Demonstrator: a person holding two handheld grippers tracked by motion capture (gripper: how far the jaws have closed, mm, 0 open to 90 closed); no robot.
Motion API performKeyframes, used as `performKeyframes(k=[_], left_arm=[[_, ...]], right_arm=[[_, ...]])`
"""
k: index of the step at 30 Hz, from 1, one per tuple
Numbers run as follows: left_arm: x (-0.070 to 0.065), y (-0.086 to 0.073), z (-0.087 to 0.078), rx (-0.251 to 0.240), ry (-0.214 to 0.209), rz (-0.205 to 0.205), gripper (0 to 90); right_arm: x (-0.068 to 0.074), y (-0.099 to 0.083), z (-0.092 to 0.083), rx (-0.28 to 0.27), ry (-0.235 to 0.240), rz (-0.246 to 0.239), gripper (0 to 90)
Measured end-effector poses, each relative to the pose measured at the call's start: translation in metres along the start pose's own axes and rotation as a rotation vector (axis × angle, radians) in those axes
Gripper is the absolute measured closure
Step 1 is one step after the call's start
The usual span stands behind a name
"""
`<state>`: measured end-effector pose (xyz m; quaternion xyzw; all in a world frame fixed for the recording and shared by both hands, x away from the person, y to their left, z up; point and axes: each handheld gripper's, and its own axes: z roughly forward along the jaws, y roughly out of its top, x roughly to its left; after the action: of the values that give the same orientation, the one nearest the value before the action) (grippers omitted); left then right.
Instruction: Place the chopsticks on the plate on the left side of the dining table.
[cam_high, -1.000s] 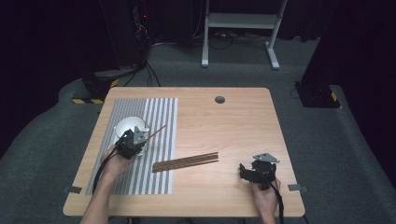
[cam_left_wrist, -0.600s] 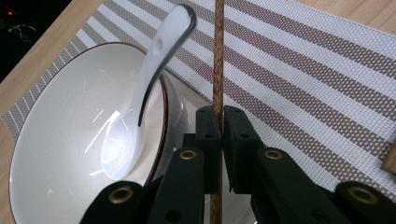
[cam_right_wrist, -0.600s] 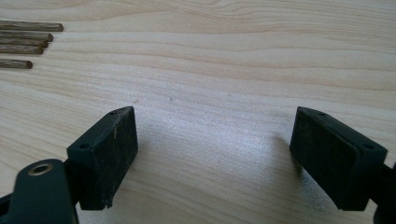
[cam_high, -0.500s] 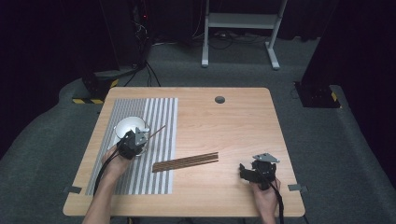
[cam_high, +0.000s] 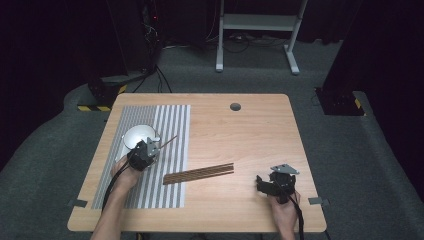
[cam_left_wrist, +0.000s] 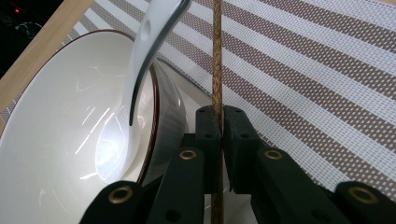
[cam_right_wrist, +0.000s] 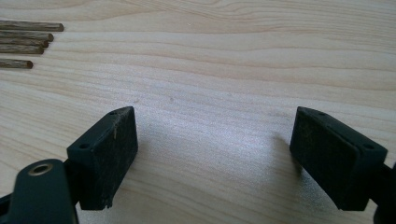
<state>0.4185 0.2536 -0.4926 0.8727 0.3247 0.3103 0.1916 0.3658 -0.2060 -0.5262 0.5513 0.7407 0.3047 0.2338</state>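
A: Left gripper (cam_left_wrist: 219, 126) status?
B: Jaws clamped on one chopstick (cam_left_wrist: 217, 56), which projects toward 12 o'clock over the striped placemat (cam_left_wrist: 327, 70); the white bowl (cam_left_wrist: 51, 140) sits at 9 o'clock.
A: Right gripper (cam_right_wrist: 215, 154)?
B: Jaws wide apart, holding nothing; chopstick bundle (cam_right_wrist: 25, 42) at 10 o'clock.

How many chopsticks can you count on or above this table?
6, possibly more: one chopstick clamped in the left gripper beside the bowl; five ends visible in the bundle lying mid-table.

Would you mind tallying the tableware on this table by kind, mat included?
Bowl: 1
Spoon: 1
Mat: 1
Chopsticks: 6 (1 clamped in the left gripper, 5 loose, counted by their ends in the right gripper view)
Total: 9
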Motion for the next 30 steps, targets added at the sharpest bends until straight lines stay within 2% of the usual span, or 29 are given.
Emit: performKeyframes(k=[14,30], left_arm=[[-0.0022,-0.0015,0.0026,-0.003,0.011,0.006,83.6],[-0.0059,-0.0034,0.0038,-0.017,0.01,-0.003,74.1]], right_arm=[[-0.0002,0.0,0.0001,-0.001,0.0,-0.003,14.7],[0.0,0.0,0.0,0.0,0.0,0.0,14.7]])
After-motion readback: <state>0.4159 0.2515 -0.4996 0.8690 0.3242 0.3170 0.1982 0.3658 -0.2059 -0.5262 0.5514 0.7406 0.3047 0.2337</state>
